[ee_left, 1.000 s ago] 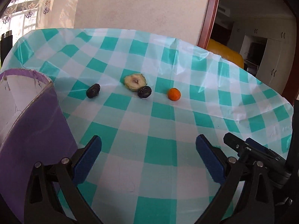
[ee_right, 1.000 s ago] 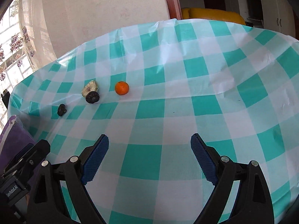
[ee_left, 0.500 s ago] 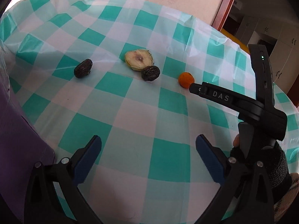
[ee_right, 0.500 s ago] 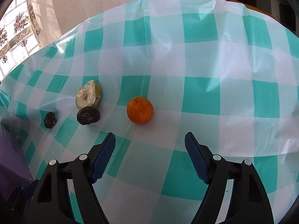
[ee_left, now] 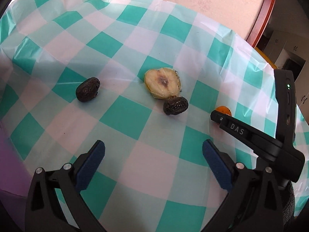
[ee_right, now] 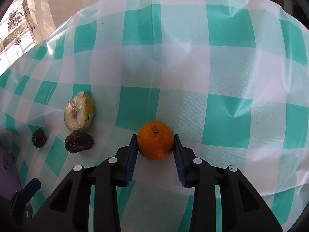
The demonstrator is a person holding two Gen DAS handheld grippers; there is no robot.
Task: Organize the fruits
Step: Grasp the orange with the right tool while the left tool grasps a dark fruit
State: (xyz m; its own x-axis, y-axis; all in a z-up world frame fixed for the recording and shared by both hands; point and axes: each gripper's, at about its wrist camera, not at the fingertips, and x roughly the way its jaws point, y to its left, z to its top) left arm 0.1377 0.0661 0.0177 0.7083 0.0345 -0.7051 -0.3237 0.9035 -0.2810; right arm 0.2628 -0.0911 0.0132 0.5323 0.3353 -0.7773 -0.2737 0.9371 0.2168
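Right gripper (ee_right: 155,147): blue pads pressed against both sides of the orange (ee_right: 155,143), pinching it just above the tablecloth (ee_right: 222,77).
Left gripper (ee_left: 153,158): fingers spread wide, nothing between them, hovering over the cloth.
Orange: small, round, bright peel with a dark stem dimple on top; mostly hidden behind the right gripper in the left wrist view.
Halved pear (ee_left: 163,86): pale cut face with a browned core, wrapped in clear film, yellow skin at the edge.
Near date (ee_left: 175,106): dark, wrinkled, touching the pear's lower edge.
Far date (ee_left: 87,92): same look, lying alone, well apart to the left.
Tablecloth: teal and white checks, creased plastic.
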